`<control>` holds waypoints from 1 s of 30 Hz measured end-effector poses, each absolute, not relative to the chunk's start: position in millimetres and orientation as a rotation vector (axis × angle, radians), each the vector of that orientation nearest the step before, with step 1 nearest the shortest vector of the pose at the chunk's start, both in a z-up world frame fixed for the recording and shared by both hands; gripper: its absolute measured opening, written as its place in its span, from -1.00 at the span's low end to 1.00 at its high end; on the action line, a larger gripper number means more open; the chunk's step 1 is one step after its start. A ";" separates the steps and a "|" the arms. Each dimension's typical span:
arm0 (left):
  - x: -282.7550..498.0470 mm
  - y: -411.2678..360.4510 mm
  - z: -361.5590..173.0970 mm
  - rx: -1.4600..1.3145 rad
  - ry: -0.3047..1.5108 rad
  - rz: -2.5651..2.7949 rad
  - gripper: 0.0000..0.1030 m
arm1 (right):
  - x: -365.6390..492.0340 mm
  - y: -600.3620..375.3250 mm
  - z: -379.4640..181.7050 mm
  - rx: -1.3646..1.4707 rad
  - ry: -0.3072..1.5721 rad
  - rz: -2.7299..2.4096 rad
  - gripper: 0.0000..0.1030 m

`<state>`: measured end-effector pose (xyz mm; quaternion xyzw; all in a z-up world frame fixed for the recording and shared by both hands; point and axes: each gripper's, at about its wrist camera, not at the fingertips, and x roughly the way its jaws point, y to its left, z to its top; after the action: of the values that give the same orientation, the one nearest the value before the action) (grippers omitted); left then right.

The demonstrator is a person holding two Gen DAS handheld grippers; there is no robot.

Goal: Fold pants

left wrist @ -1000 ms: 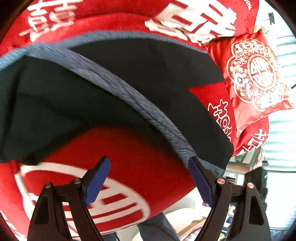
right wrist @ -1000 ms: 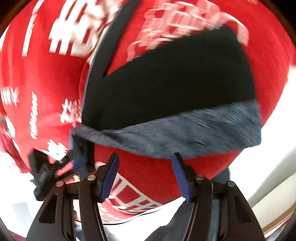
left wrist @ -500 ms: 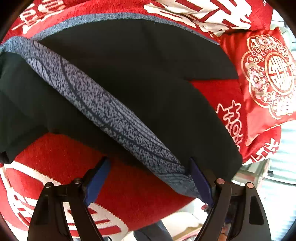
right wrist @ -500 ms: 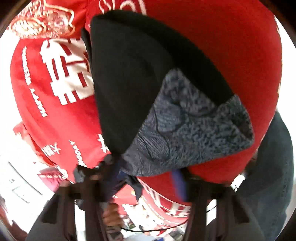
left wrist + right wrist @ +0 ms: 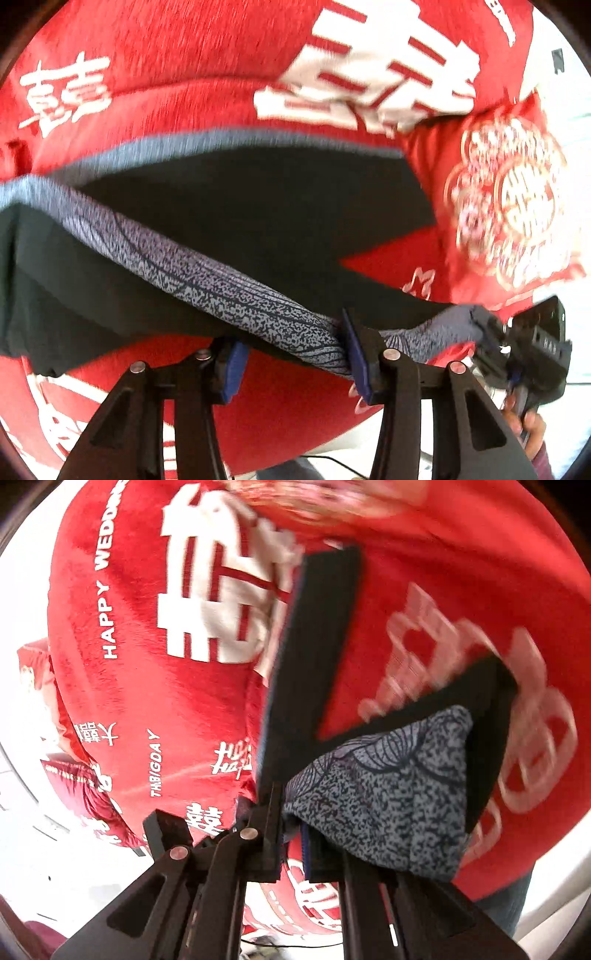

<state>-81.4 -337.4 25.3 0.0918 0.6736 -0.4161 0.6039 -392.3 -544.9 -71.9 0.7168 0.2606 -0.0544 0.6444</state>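
Note:
Black pants (image 5: 240,206) with a grey patterned waistband (image 5: 207,280) lie on a red bedspread (image 5: 147,74). My left gripper (image 5: 291,354) has its jaws partly closed around the waistband, with a gap still showing between the blue pads (image 5: 234,365). My right gripper (image 5: 291,845) is shut on the waistband corner (image 5: 388,797); it also shows at the right of the left wrist view (image 5: 524,350). One black leg (image 5: 317,635) stretches away in the right wrist view.
A red embroidered cushion (image 5: 509,206) sits at the right of the bed. The bedspread (image 5: 147,627) carries white characters and lettering. The bed's edge and a pale floor (image 5: 44,849) lie at the lower left of the right wrist view.
My right gripper has shut on the waistband corner and pulled it up. My left gripper has narrowed its jaws around the waistband. Both views shifted and the waistband is now stretched between the grippers.

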 end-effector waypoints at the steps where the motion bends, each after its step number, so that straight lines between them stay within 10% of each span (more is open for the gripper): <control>1: -75.1 -345.2 26.7 0.219 1.556 -0.954 -0.04 | -379.7 -557.8 -68.6 1.618 0.612 -0.112 -0.84; 9: -40.8 -390.6 16.5 0.333 1.571 -0.938 -0.03 | -255.9 -646.8 -64.5 1.412 0.904 -0.137 -0.76; 11: -42.6 -388.5 17.7 0.373 1.553 -0.943 -0.03 | -228.6 -656.8 -72.8 1.365 0.958 -0.144 -0.53; 13: -48.5 -386.5 18.6 0.425 1.542 -0.949 0.16 | -206.3 -663.4 -78.9 1.310 0.988 -0.153 0.42; 14: -51.0 -385.1 18.6 0.454 1.531 -0.947 0.21 | -198.6 -665.6 -80.1 1.282 0.990 -0.159 0.54; 30: -15.8 -387.3 -4.8 0.349 1.534 -0.825 0.53 | -283.2 -654.0 -75.2 1.077 0.973 -0.334 0.53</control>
<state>-15.8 -387.3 -4.8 0.1523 0.6700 -0.3605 0.6308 -283.2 -654.0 -75.2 0.4903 0.4426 -0.1520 0.7353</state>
